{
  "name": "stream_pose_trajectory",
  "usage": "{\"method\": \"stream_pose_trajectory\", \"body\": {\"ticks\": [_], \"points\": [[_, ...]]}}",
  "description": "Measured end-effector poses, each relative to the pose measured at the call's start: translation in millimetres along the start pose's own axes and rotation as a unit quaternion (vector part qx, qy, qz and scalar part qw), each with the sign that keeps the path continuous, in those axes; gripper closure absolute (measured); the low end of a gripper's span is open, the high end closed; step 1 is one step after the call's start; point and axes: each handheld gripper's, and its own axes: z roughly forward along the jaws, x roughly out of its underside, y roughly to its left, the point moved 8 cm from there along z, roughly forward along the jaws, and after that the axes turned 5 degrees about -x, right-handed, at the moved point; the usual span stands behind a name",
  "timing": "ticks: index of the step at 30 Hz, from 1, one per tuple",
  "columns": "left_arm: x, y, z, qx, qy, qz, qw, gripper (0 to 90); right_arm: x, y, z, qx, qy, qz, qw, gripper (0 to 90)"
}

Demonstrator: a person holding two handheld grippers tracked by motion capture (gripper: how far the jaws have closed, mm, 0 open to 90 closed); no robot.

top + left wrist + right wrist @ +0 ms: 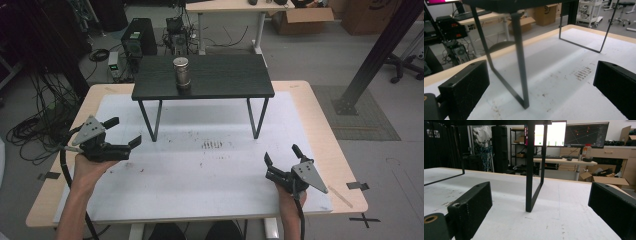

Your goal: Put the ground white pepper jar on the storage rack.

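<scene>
White matting [200, 175] is covering my tabletop, with a small black shelf [210, 80] standing at its far half and a metal cylinder [181, 73] sitting upright on the shelf's top, left of centre. I am holding the left gripper [123, 132] low near the shelf's left leg [520, 62], jaws spread and empty. I am resting the right gripper [281, 155] near the front right corner, jaws likewise apart, well clear of the cylinder.

We are working in a lab: 2 monitors [571, 133] glowing on a far desk [566, 161], computer tower [137, 36] and tangled cables [35, 125] sitting on the floor, cardboard boxes [302, 20] lying about.
</scene>
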Motion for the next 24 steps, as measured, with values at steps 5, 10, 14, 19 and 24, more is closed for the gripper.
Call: {"method": "stream_pose_trajectory", "body": {"ticks": [5,10,14,19,24], "points": [[20.5,6.3,-3.0,-0.01,-0.005,-0.008,0.9999,0.8,0.0,0.0,0.0,0.0,0.0,0.0,1.0,5.0],[34.3,11.4,-5.4,-0.024,-0.013,-0.01,0.9996,0.8,0.0,0.0,0.0,0.0,0.0,0.0,1.0,5.0],[50.9,17.5,-9.6,-0.034,-0.017,-0.019,0.9991,0.8,0.0,0.0,0.1,0.0,0.001,0.0,1.0,5.0],[62.7,21.9,-12.8,-0.044,-0.016,-0.021,0.9987,0.8,0.1,0.1,0.2,0.0,0.001,0.0,1.0,5.0],[73.8,27.3,-16.8,-0.057,-0.025,-0.026,0.9977,0.8,0.1,0.1,0.3,0.0,0.001,0.0,1.0,5.0]]}}
